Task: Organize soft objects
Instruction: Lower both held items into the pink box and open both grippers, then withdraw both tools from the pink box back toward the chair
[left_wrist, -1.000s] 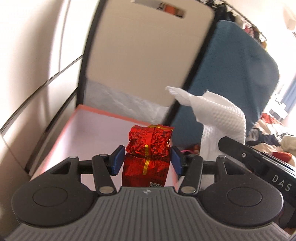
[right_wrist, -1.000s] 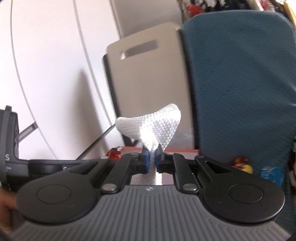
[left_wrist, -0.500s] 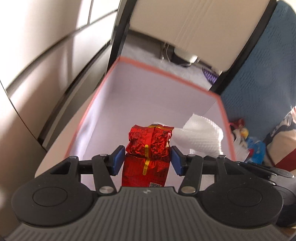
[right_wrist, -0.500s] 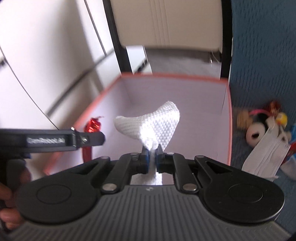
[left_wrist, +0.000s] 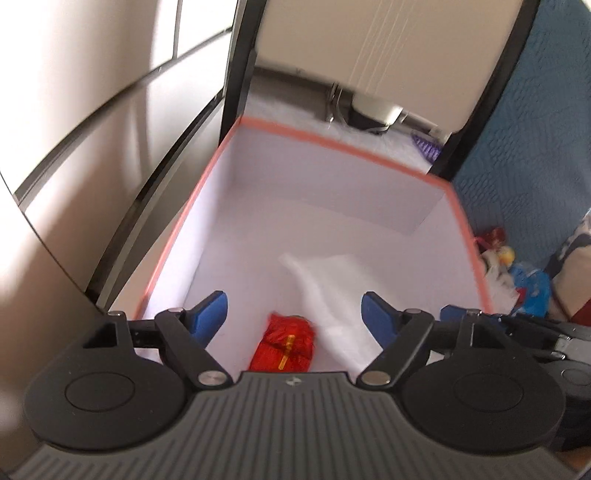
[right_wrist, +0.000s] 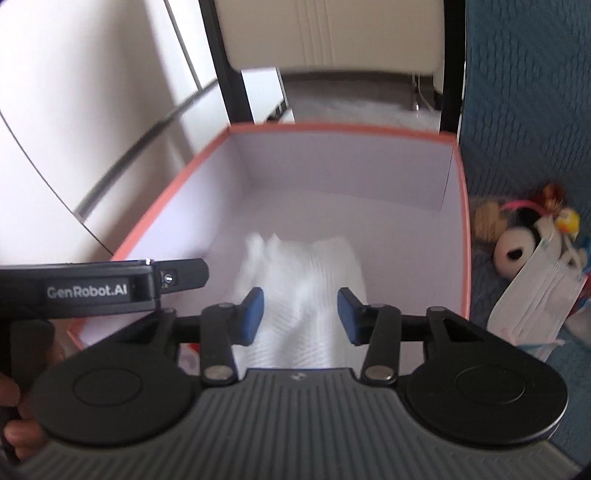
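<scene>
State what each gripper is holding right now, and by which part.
Nothing is held. Left gripper is opening above the red packet; right gripper is opening around the loose white towel.

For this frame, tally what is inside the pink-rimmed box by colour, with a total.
Red: 1, the red foil packet
White: 1, the white cloth
Total: 2 in the box
Both lie loose; the left gripper and right gripper have their jaws opening, pads clear of both items.
</scene>
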